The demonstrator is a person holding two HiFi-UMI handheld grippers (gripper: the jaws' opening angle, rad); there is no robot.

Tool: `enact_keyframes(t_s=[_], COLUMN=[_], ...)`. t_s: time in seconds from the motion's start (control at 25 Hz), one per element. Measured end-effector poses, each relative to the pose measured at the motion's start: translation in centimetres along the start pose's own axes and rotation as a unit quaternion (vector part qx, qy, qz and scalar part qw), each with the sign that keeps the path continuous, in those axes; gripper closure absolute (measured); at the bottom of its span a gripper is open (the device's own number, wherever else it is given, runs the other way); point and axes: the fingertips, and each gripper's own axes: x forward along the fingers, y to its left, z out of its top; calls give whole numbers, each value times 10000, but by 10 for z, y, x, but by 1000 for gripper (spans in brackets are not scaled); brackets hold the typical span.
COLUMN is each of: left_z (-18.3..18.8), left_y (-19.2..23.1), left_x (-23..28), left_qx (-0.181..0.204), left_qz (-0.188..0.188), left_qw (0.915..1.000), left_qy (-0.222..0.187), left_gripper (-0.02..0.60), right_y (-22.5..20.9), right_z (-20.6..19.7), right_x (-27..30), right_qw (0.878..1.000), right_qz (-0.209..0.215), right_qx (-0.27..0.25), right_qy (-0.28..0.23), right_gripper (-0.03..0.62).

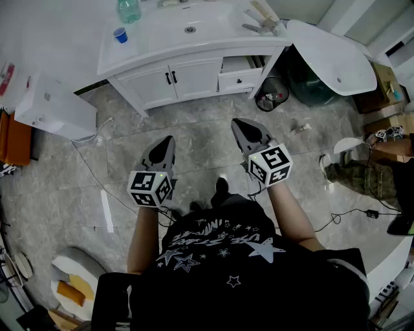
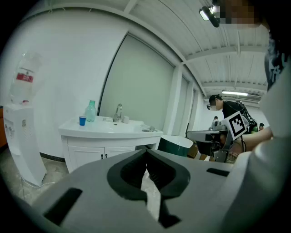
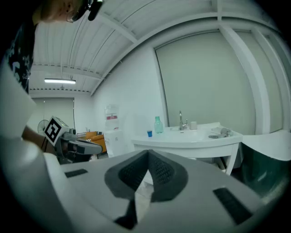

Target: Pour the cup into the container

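Observation:
A small blue cup stands at the left end of a white vanity counter, with a green bottle just behind it. The basin lies in the counter's middle. In the left gripper view the blue cup and bottle are far ahead, as are the cup and bottle in the right gripper view. My left gripper and right gripper hang over the floor well short of the vanity. Both are shut with nothing in them.
A white water dispenser stands left of the vanity. A vanity drawer is open, with a black bin and a white tub to its right. Another person is at the far right. Cables cross the tiled floor.

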Motion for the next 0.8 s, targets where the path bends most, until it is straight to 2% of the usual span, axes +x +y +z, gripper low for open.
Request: enact_keyframes(t_s=[0.56,0.8], left_z=[6,14], left_y=[-18,-24], left_x=[46,59], left_qx=[47,158], left_qz=[303,612], left_qw=[9995,9980], left_qy=[98,18], left_gripper=[572,572], right_y=[-63,-86], right_z=[-5,-6], right_x=[3,2], right_qw=[9998,9990], right_qz=[153,425], right_qx=[94,15], right_qy=[-8,-129], right_gripper=[588,588])
